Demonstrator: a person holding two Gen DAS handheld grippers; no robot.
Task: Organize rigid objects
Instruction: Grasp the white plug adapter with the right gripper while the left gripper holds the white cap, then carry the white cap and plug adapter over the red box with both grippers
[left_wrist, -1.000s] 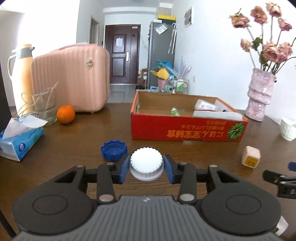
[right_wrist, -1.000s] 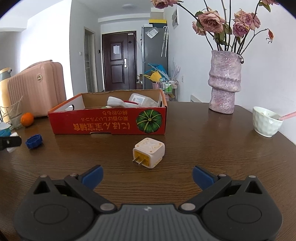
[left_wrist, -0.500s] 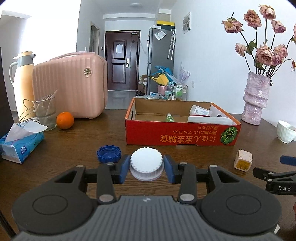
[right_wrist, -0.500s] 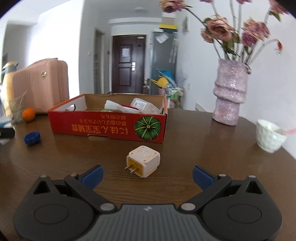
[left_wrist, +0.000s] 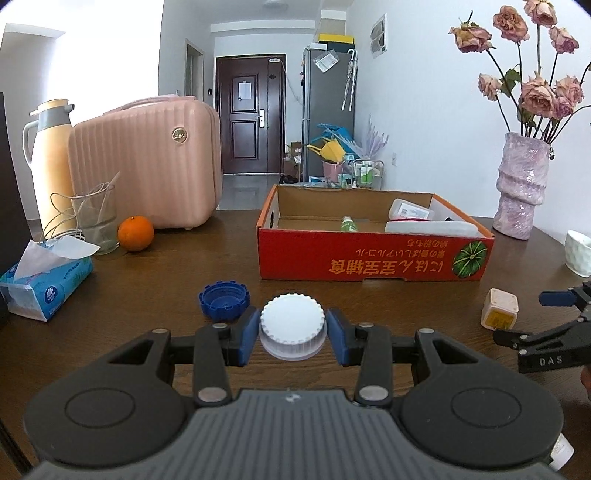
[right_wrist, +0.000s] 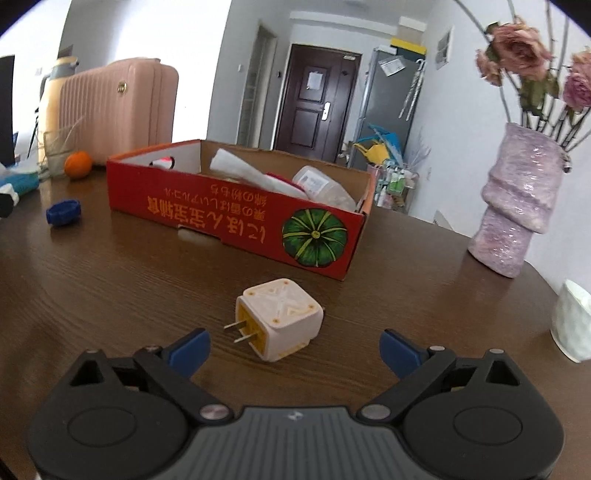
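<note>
Plug adapter (right_wrist: 280, 319), a cream cube lying on the wooden table (right_wrist: 129, 280) just in front of the red box (right_wrist: 236, 218), points its two prongs left, toward the blue cap (right_wrist: 63, 212). Right gripper (right_wrist: 294, 349), tilted down and rolled, has its wide jaws closing, the adapter seemingly just ahead of them, untouched. Left gripper (left_wrist: 292, 334) clamps an upright white lid (left_wrist: 292, 325) before the box.

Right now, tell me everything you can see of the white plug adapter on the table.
The plug adapter is a small cream-white cube, apparently plastic, with a raised X pattern and small yellow dots on its top face. One side is yellow, with two flat metal prongs sticking out level. It sits flat on the brown wooden table, in front of the red cardboard box and clear of it. The right gripper points at it, jaws closing but not touching it; only the table touches it.
</note>
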